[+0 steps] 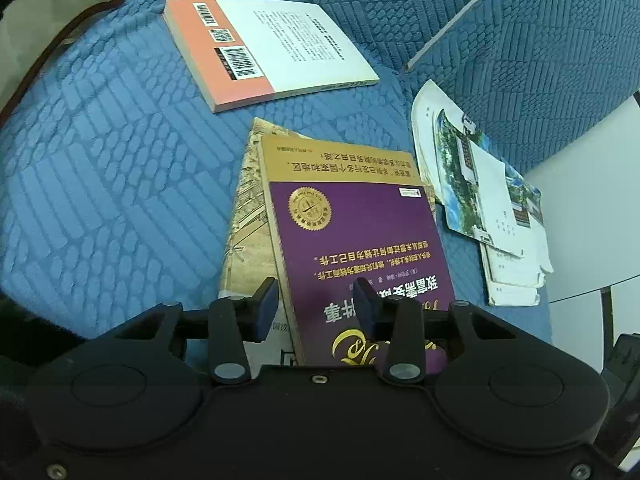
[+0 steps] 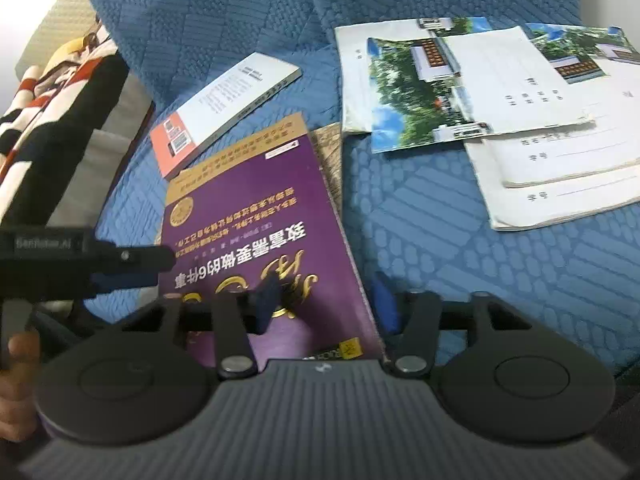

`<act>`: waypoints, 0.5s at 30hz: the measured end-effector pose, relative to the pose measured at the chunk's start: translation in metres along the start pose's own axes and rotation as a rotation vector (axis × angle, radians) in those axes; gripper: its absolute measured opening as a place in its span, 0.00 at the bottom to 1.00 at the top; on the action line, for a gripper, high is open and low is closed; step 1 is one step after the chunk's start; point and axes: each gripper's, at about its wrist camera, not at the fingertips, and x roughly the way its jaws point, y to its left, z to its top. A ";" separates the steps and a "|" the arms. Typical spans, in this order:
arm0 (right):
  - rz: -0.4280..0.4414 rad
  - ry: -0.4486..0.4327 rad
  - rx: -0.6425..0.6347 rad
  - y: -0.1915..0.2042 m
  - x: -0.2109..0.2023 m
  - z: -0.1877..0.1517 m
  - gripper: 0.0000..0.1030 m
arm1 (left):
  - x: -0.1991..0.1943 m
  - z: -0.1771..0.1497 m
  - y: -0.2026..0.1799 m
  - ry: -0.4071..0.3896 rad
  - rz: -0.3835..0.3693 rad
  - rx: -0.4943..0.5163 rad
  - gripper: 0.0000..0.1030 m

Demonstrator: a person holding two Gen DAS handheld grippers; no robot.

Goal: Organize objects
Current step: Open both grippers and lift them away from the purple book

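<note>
A purple book with a gold band (image 1: 360, 232) lies upside down to me on a tan patterned book (image 1: 248, 220), on the blue quilted sofa cover. My left gripper (image 1: 316, 306) hovers over the purple book's near left corner, jaws apart, its pads straddling the book's left edge without pressing. In the right wrist view my right gripper (image 2: 325, 304) stands open over the purple book (image 2: 256, 232); that book's right edge runs between its fingers. The left gripper's black body (image 2: 80, 256) reaches in from the left, beside the book's left edge.
An orange and white book (image 1: 272, 48) lies face down farther back. A loose pile of photo-covered booklets (image 2: 480, 100) sits to the right. A blue back cushion (image 1: 540, 40) rises behind them. Striped cloth (image 2: 52, 100) and a person's hand (image 2: 16, 380) are at the left.
</note>
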 end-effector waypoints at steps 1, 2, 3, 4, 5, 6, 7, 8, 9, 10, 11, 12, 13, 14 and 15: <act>-0.008 -0.005 -0.006 0.002 -0.001 -0.001 0.50 | 0.001 0.000 0.000 0.004 -0.008 -0.001 0.36; -0.014 -0.008 -0.012 0.004 -0.001 -0.002 0.50 | 0.002 0.000 0.000 0.009 -0.010 -0.003 0.37; -0.014 -0.009 -0.014 0.004 -0.002 -0.002 0.50 | 0.003 0.001 0.000 0.006 -0.006 0.001 0.37; -0.013 -0.009 -0.015 0.005 -0.002 -0.002 0.49 | 0.003 0.001 -0.001 0.005 -0.004 0.006 0.37; -0.012 -0.009 -0.015 0.005 -0.003 -0.003 0.48 | 0.002 0.001 -0.001 0.003 -0.003 0.007 0.37; -0.010 -0.009 -0.014 0.005 -0.004 -0.003 0.46 | 0.002 0.001 0.000 0.002 -0.003 0.005 0.37; -0.009 -0.010 -0.014 0.005 -0.005 -0.005 0.46 | 0.002 0.001 0.001 0.002 -0.004 0.002 0.37; -0.008 -0.010 -0.016 0.006 -0.006 -0.006 0.45 | 0.001 0.001 0.002 0.003 -0.005 0.000 0.37; -0.007 -0.009 -0.019 0.006 -0.007 -0.007 0.44 | 0.001 0.002 0.002 0.005 -0.004 0.000 0.37; -0.005 -0.009 -0.021 0.007 -0.008 -0.008 0.44 | 0.001 0.002 0.003 0.006 -0.003 -0.002 0.37; -0.003 -0.007 -0.025 0.008 -0.009 -0.009 0.43 | 0.000 0.003 0.004 0.006 -0.003 -0.005 0.37; -0.001 -0.004 -0.028 0.009 -0.010 -0.011 0.42 | 0.000 0.003 0.005 0.006 -0.003 -0.007 0.37; 0.001 -0.001 -0.032 0.010 -0.011 -0.012 0.42 | -0.001 0.003 0.006 0.008 -0.002 -0.010 0.37; 0.004 0.001 -0.036 0.012 -0.013 -0.014 0.41 | -0.001 0.003 0.006 0.008 0.000 -0.013 0.37; 0.007 0.004 -0.039 0.013 -0.015 -0.016 0.40 | -0.002 0.003 0.007 0.008 0.002 -0.013 0.37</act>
